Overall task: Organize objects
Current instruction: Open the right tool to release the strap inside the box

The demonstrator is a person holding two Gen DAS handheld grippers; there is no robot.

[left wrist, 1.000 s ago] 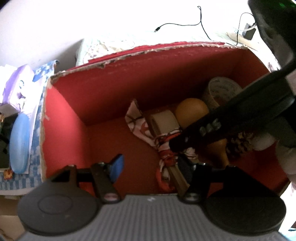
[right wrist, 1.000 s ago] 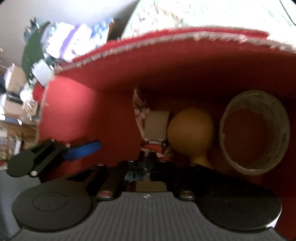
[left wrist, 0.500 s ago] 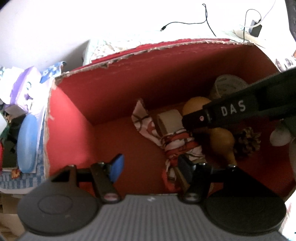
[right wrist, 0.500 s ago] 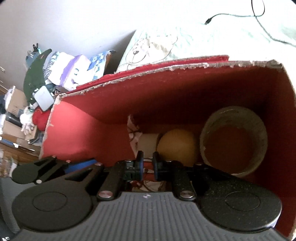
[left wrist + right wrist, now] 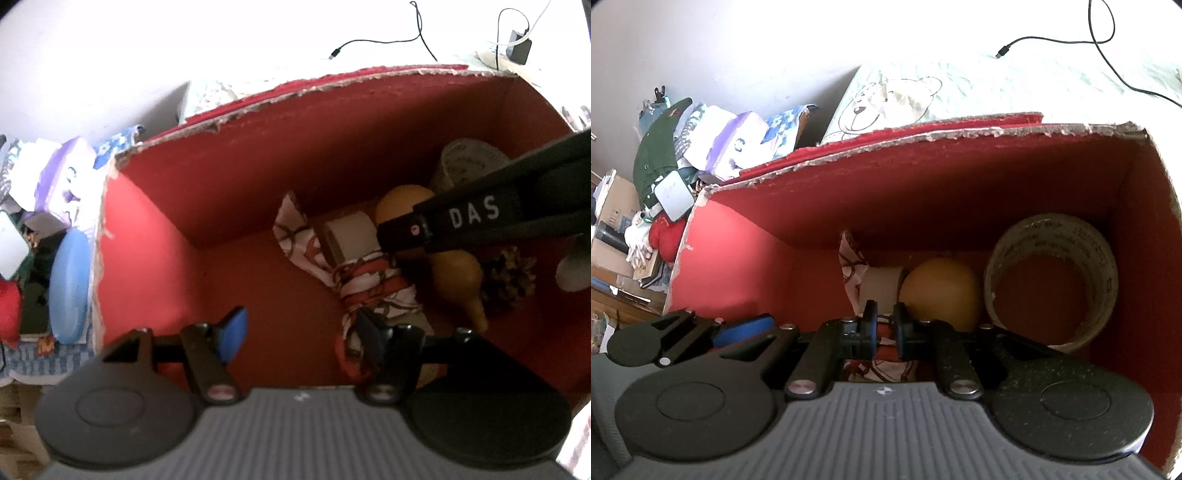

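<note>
Over the red box's near edge, we hover both grippers.
Our right gripper (image 5: 884, 325), closed and empty, sits nearer the patterned scarf (image 5: 364, 280) directly below; left gripper (image 5: 301, 334) half-open, empty.

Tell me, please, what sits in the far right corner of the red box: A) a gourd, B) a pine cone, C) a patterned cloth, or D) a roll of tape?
D: the roll of tape stands against the back wall in the box's right corner, with the gourd to its left.
</note>
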